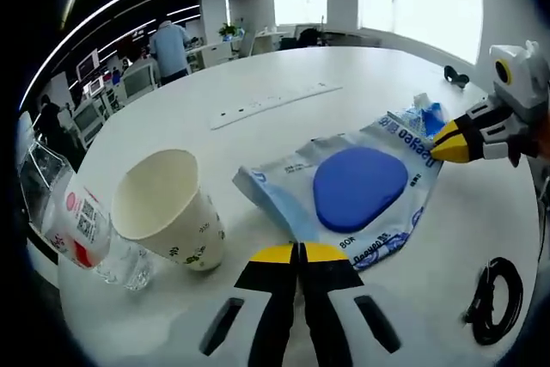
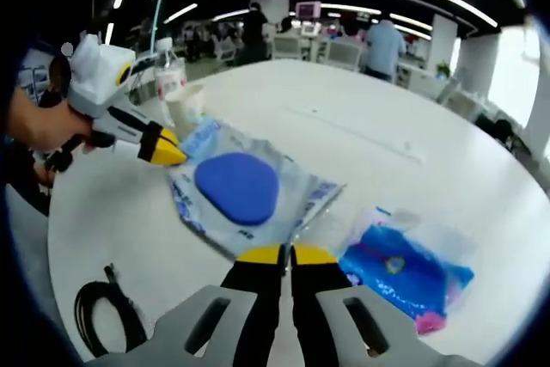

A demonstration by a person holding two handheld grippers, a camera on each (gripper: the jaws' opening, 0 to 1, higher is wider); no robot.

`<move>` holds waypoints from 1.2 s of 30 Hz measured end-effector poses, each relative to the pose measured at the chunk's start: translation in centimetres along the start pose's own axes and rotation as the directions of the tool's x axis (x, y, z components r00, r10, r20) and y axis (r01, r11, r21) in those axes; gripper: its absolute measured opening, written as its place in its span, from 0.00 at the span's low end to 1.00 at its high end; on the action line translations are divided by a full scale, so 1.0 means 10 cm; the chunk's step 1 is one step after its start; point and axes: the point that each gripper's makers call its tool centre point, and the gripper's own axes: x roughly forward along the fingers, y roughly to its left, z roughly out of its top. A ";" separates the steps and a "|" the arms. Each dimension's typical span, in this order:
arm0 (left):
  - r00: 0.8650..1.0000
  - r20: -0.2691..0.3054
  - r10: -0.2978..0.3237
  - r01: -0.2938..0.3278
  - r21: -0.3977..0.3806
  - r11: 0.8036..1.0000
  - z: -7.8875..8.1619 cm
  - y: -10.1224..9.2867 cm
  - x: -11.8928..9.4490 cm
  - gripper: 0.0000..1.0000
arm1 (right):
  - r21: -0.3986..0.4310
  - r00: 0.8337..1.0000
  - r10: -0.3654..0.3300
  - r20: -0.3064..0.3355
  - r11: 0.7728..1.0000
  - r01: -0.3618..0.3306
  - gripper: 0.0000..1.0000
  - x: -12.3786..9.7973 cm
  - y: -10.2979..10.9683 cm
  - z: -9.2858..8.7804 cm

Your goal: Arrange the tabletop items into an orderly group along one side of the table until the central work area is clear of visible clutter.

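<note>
Print on the wipes pack (image 1: pixel 361 191) is too small and warped to read properly. The plastic bottle (image 1: pixel 73 221) gets cut off by the dark rim, its top out of sight. The black cable (image 1: pixel 491 300) runs off the edge too. People and screens in the back are just blurry shapes.

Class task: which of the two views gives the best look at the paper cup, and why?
The left gripper view. There the paper cup stands close and large, upright, open mouth and printed side plain to see, beside a plastic bottle. In the right gripper view the cup is small and distant, partly hidden behind the left gripper.
</note>
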 end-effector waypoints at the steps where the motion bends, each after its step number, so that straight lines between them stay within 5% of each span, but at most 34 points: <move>1: 1.000 0.004 0.002 -0.002 0.000 1.000 0.01 0.01 0.01 0.00 | 0.001 1.000 -0.001 -0.002 1.000 0.001 0.00 0.01 -0.01 -0.01; 16: 0.995 0.026 0.094 -0.095 0.049 0.994 0.08 0.13 0.15 0.01 | 0.001 1.000 -0.030 -0.009 1.000 0.030 0.00 0.20 -0.12 0.00; 21: 0.991 0.040 0.128 -0.130 0.053 0.990 0.10 0.17 0.18 0.01 | -0.080 0.999 -0.040 -0.029 0.996 0.037 0.00 0.26 -0.15 0.03; 36: 0.986 0.045 0.160 -0.164 0.109 0.980 0.15 0.22 0.22 0.03 | -0.079 0.998 -0.053 -0.020 0.996 0.052 0.01 0.29 -0.20 0.07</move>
